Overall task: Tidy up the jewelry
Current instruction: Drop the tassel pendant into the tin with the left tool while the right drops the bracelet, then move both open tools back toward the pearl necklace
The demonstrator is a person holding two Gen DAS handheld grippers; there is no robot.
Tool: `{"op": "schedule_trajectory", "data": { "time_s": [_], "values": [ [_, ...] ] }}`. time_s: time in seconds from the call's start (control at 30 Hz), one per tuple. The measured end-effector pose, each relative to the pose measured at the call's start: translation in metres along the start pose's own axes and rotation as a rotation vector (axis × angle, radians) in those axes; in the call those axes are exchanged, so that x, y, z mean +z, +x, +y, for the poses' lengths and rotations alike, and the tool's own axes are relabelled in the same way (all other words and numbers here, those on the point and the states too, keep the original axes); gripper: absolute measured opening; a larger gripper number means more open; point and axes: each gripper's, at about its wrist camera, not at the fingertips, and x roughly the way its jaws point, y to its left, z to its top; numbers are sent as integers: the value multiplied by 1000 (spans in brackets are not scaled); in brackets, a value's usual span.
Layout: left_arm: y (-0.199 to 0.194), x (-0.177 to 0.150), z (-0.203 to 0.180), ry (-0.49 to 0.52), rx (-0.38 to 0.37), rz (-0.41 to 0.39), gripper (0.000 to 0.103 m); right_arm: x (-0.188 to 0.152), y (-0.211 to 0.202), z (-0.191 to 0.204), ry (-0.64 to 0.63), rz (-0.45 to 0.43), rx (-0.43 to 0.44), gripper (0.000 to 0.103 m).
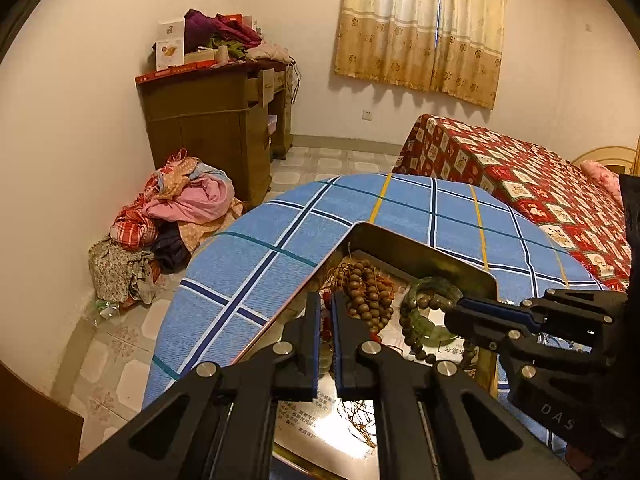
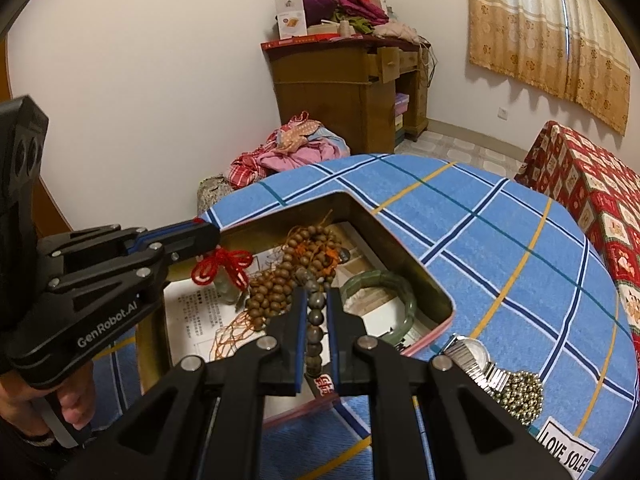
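Left wrist view: we see our left gripper (image 1: 326, 300) nearly pressed together over the metal tray (image 1: 420, 248), a red string (image 1: 326, 326) showing between its fingers, beside a heap of brown wooden beads (image 1: 366, 294). Our right gripper (image 1: 460, 308) reaches in at a dark bead bracelet (image 1: 424, 308) lying over a green jade bangle (image 1: 434, 312).

Right wrist view: our right gripper (image 2: 316, 300) pinches the dark bead bracelet (image 2: 314, 320) above the tray (image 2: 400, 244); the left gripper (image 2: 210, 234) holds a red knotted cord (image 2: 222, 266). A metal-band wristwatch (image 2: 474, 354) lies on the blue checked cloth (image 2: 500, 240).
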Motion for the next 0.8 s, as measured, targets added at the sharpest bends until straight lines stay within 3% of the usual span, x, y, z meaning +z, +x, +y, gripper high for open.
{"op": "schedule_trajectory", "data": {
  "time_s": [0.1,0.17,0.2,0.23,0.3,0.57,0.8],
  "values": [
    [1,0,-2,6,7,14,6,-3,-1,1,1,-4,-9,19],
    [1,-1,-2,3,12,22,13,-4,-2,0,16,-7,-21,38],
    [0,-1,-2,0,18,22,26,-4,-3,0,21,-8,-23,42],
    [-2,-1,-1,-7,28,15,46,-4,-4,-2,27,-10,-22,47],
    [-11,-2,0,-17,35,-23,64,-7,-8,-4,29,-11,-30,47],
    [-28,-8,-17,-19,21,-47,65,-33,-43,-29,89,-16,-84,50],
    [-39,-20,-63,48,-10,-54,65,-76,-85,-77,168,11,-209,53]
  ]
}}
